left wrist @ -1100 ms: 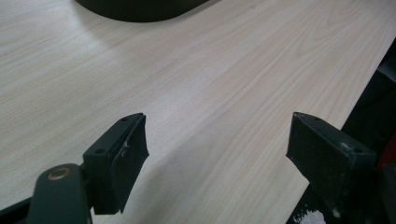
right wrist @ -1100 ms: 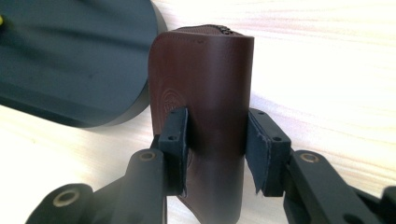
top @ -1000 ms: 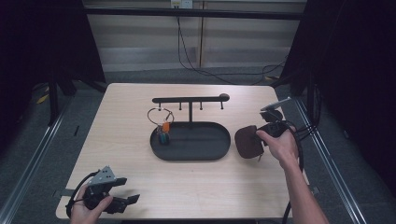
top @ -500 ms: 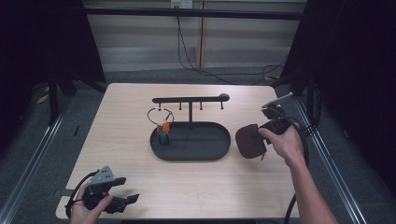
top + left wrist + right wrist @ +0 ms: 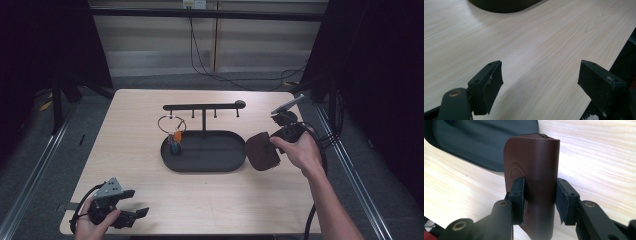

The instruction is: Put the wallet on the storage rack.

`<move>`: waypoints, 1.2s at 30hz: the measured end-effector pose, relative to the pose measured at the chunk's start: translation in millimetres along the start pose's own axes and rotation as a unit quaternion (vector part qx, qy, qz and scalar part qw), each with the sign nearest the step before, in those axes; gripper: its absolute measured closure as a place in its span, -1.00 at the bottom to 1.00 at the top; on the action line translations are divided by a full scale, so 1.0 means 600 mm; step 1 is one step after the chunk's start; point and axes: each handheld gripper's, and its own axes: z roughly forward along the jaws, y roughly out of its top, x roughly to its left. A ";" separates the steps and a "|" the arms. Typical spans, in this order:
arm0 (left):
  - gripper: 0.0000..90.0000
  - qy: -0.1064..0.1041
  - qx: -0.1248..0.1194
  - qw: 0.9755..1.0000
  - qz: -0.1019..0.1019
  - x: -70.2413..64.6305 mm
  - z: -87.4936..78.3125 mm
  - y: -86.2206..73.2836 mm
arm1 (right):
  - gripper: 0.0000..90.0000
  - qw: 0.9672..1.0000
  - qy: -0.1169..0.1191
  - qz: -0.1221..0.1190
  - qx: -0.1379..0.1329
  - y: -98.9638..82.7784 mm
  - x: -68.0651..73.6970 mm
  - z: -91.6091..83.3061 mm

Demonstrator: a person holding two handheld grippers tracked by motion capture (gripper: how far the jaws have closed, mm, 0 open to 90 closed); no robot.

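High view: right gripper clamped on brown leather pouch, just beside right end of black oval tray. Keys hanging in tray's left end from rack. Pouch likely tray-bound, not yet in.

Left gripper view: left gripper jaws wide apart, nothing between, near table front edge.

Right gripper view: pouch squeezed between pads. Open tabletop all round.

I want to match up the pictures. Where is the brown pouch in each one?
High view: brown pouch right of center, beside the black tray, in the right gripper.
Left gripper view: no pouch here.
Right gripper view: center, squeezed between the jaws.
Shared landmark: the black tray.
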 end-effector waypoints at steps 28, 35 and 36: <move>-0.57 -0.002 0.004 1.000 -0.006 0.002 -0.001 -0.002 | 0.38 0.997 0.012 -0.073 0.030 0.063 0.118 0.041; -0.57 -0.002 0.000 1.000 -0.007 0.002 -0.003 -0.002 | 0.38 0.996 0.014 -0.082 0.036 0.077 0.135 0.055; -0.57 -0.002 0.000 1.000 -0.007 0.002 -0.003 -0.002 | 0.38 0.996 0.013 -0.085 0.039 0.081 0.141 0.060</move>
